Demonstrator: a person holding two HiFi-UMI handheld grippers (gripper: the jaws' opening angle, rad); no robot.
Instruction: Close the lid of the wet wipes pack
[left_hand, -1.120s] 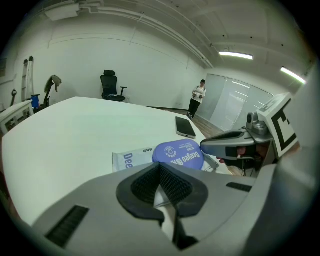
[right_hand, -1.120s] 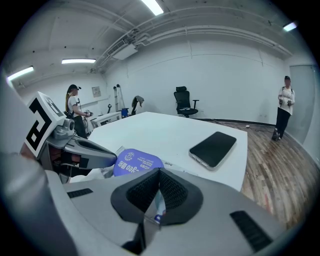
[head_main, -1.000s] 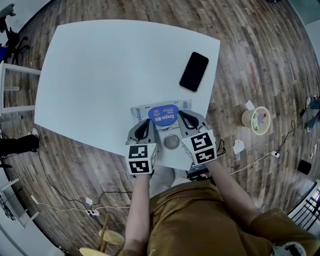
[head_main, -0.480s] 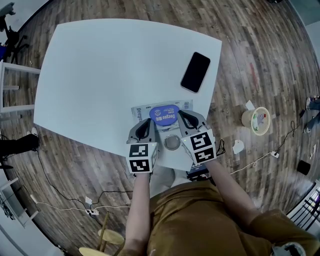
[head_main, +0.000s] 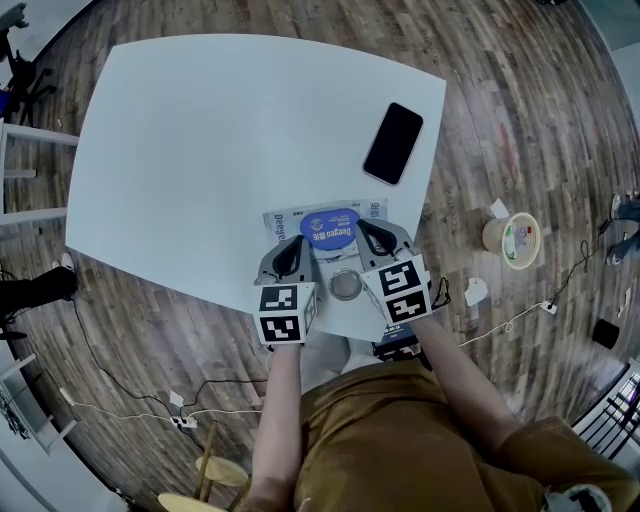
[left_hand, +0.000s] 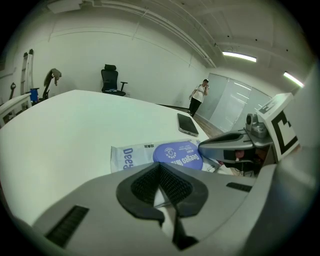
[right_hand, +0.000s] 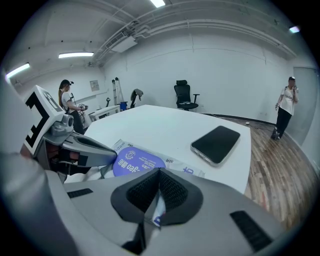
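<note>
Two grippers: left gripper (head_main: 296, 244) and right gripper (head_main: 364, 230) lie side by side at the near edge of the white tabletop (head_main: 200, 130).
Fingers: each gripper's own view shows its dark ribbed fingers pressed together at the tips, and only a pale sliver of the pack shows in the slit behind them.
Task thing: the white soft wet wipes pack (head_main: 285, 222) lies flat under both tips, and its round blue lid (head_main: 329, 228) sits flat on it between them.
Head view only: the left tip is at 8 o'clock of the lid and the right tip at 4 o'clock. A small round grey thing (head_main: 343, 285) sits between the gripper bodies.
Gripper views only: each shows the other gripper reaching in beside the lid. A black office chair (right_hand: 184, 95) and a standing person (right_hand: 285, 107) are far behind the tabletop.
Around: a black smartphone (head_main: 392, 143) lies at 1 o'clock of the pack, well apart. A pale paper bowl (head_main: 512, 240) stands on the wooden floor (head_main: 520, 120) at 3 o'clock.
In the way: the gripper bodies hide the pack's near edge.
</note>
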